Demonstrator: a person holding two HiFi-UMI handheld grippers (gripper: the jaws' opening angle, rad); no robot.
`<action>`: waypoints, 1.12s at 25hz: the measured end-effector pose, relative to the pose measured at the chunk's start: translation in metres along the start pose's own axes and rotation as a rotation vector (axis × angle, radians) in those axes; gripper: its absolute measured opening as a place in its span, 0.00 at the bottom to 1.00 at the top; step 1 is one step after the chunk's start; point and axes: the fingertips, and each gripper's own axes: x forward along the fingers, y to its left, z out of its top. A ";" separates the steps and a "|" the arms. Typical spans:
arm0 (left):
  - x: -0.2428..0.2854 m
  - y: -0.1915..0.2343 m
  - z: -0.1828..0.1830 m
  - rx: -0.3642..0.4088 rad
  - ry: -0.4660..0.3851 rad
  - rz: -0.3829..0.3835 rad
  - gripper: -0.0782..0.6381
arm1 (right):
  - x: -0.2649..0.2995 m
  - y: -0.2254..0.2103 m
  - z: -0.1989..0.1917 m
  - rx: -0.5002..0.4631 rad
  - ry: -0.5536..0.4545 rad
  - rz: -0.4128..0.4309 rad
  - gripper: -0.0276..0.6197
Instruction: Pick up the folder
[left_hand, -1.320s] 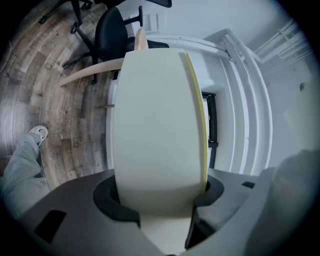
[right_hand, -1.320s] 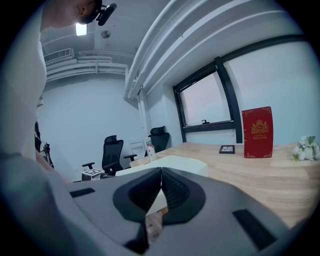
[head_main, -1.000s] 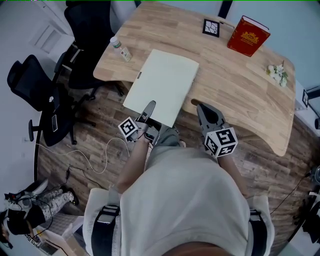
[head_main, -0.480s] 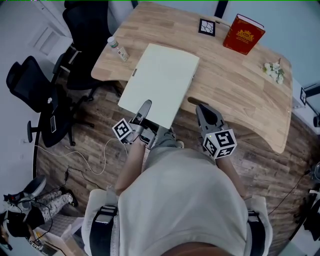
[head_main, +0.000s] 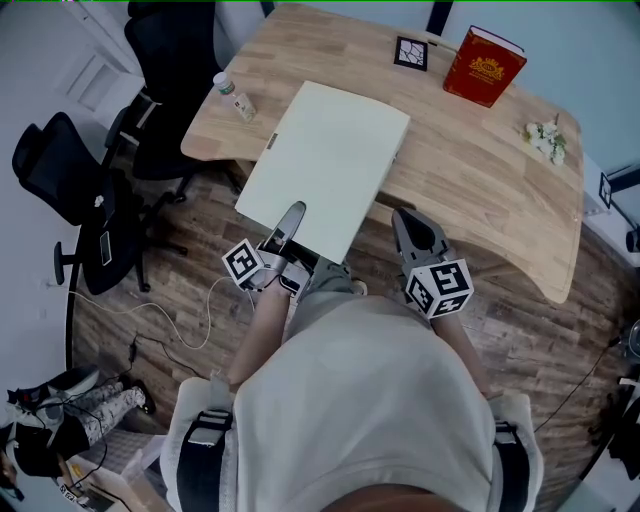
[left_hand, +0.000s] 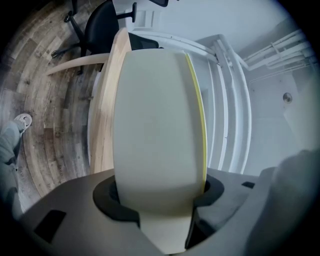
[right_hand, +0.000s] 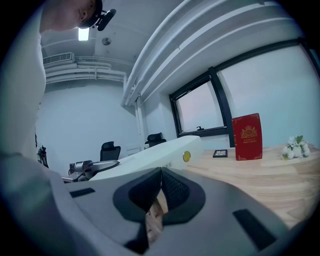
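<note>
The folder (head_main: 325, 165) is a thick cream box file with a yellow edge. It lies partly over the near edge of the wooden table (head_main: 480, 170), and its near end is raised. My left gripper (head_main: 292, 215) is shut on that near end. In the left gripper view the folder (left_hand: 160, 125) fills the space between both pads (left_hand: 116, 202). My right gripper (head_main: 405, 218) hangs at the table's near edge, just right of the folder, shut on nothing. From the right gripper view the folder (right_hand: 155, 155) shows to the left, beyond my right gripper (right_hand: 160, 187).
A red book (head_main: 483, 66) stands at the far side, with a small black-and-white card (head_main: 411, 53) to its left. White flowers (head_main: 541, 138) lie at the right, a small bottle (head_main: 232, 97) at the table's left edge. Black office chairs (head_main: 60, 190) stand left of the table.
My left gripper has risen with the folder's near end, so the folder appears larger and shifted slightly left. The right gripper has stayed put.
</note>
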 end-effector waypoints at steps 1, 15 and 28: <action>0.000 -0.001 -0.001 -0.002 0.000 -0.003 0.50 | -0.001 -0.001 0.001 0.001 -0.003 -0.002 0.07; -0.001 -0.023 -0.003 -0.025 -0.017 -0.072 0.50 | -0.004 -0.007 0.000 0.000 -0.010 -0.008 0.07; -0.002 -0.028 0.004 -0.023 -0.027 -0.081 0.50 | -0.002 -0.005 0.000 -0.035 -0.001 -0.011 0.07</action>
